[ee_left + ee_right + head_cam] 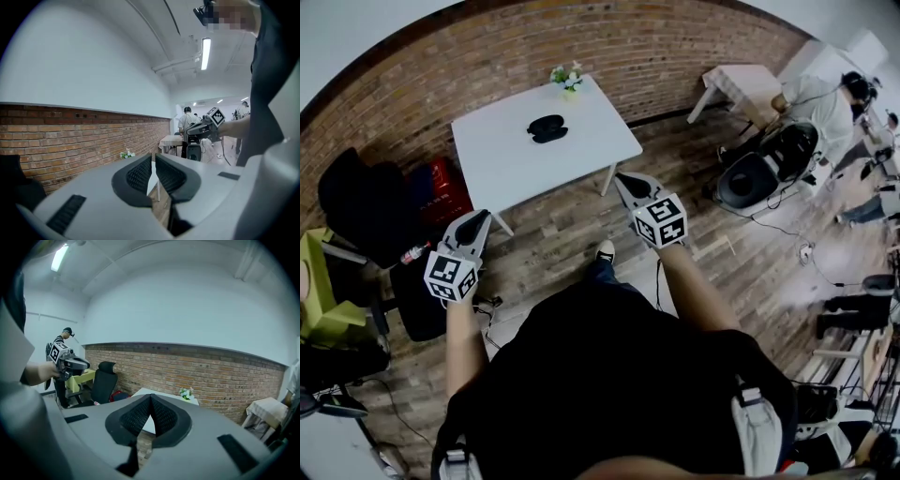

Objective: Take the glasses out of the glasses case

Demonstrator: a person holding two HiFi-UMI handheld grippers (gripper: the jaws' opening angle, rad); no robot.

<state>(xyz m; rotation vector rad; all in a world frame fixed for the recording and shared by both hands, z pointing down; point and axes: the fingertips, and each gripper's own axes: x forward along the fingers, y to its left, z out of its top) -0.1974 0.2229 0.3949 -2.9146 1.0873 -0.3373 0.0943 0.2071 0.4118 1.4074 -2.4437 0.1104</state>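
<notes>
A shut black glasses case (pixel 547 127) lies near the middle of a white table (pixel 506 155) in the head view, well ahead of both grippers. No glasses show. My left gripper (pixel 480 217) hangs in the air short of the table's near left corner, its jaws together and empty. My right gripper (pixel 623 180) is off the table's near right corner, also shut on nothing. In the left gripper view the pads (pixel 140 174) leave only a thin slit. The right gripper view shows its tips (pixel 150 396) meeting, with the table (pixel 140 393) beyond.
A small flower pot (pixel 567 78) stands at the table's far edge by the brick wall. A black office chair (pixel 366 202) and a red box (pixel 441 183) sit left of the table. At the far right a person (pixel 816 103) sits among equipment and floor cables.
</notes>
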